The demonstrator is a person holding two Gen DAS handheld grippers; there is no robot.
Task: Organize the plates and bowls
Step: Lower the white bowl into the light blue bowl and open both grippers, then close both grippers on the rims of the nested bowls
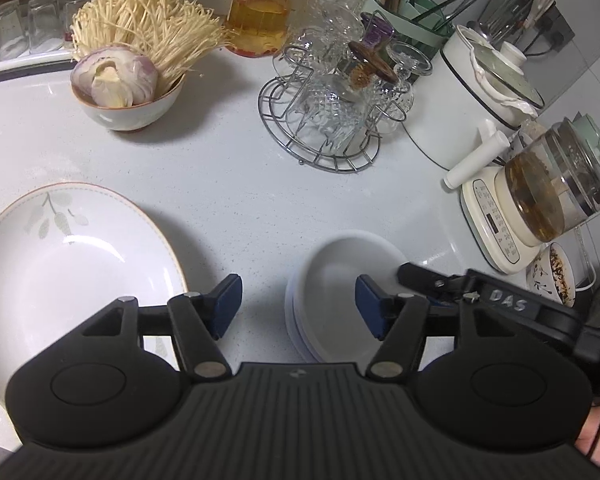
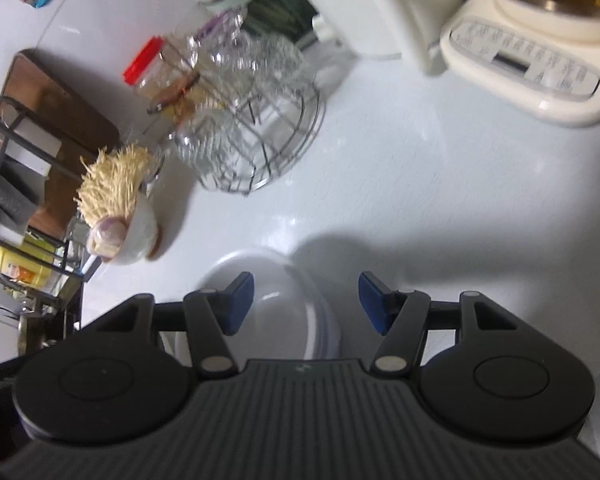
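A large white plate with a leaf pattern (image 1: 68, 264) lies on the white counter at the lower left. A stack of small white bowls (image 1: 332, 292) sits to its right, and shows in the right wrist view (image 2: 276, 308) too. My left gripper (image 1: 298, 304) is open and empty, hovering between plate and bowls. My right gripper (image 2: 306, 300) is open and empty just above the bowl stack; it appears in the left wrist view (image 1: 432, 280) at the stack's right edge. A white bowl with mushrooms and an onion (image 1: 128, 92) stands farther back.
A wire rack of glass cups (image 1: 332, 108) stands at the back centre, a red-lidded jar (image 1: 264, 8) behind it. A white pot (image 1: 480, 92), a glass kettle on a cream base (image 1: 540, 204) and a small patterned dish (image 1: 552, 276) are at the right. A dark rack (image 2: 16, 200) is at the left.
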